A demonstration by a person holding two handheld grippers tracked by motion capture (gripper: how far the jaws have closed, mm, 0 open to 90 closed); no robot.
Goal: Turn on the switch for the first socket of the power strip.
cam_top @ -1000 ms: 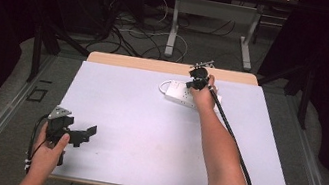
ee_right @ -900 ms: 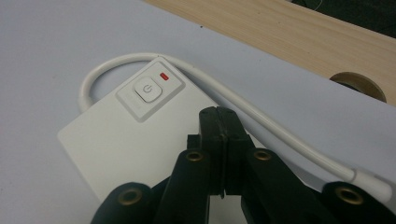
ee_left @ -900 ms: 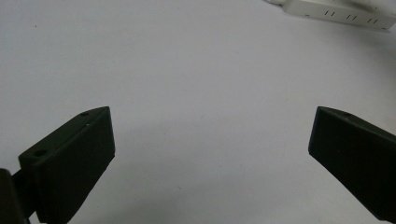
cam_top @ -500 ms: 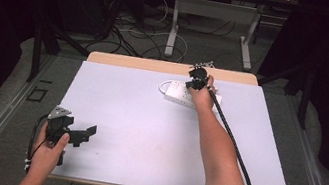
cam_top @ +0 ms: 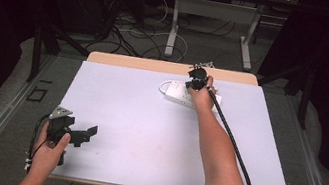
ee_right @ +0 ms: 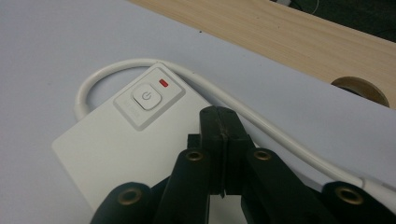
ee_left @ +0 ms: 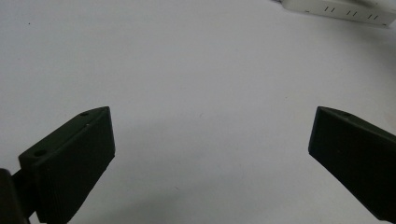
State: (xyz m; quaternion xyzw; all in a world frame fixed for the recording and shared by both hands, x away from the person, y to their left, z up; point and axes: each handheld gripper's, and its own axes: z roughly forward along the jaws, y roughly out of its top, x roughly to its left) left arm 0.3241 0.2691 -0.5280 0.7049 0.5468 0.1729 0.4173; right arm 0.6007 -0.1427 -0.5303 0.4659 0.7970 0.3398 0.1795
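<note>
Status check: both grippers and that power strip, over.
Right gripper shut, empty, over the power strip, short of its power button; red light on. Left gripper open, empty, near the front-left of the table. Nothing in the way.

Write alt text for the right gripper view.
Shut black tongs hover over a white power strip, just short of its power button and red light. Its white cord loops across the pale table.
</note>
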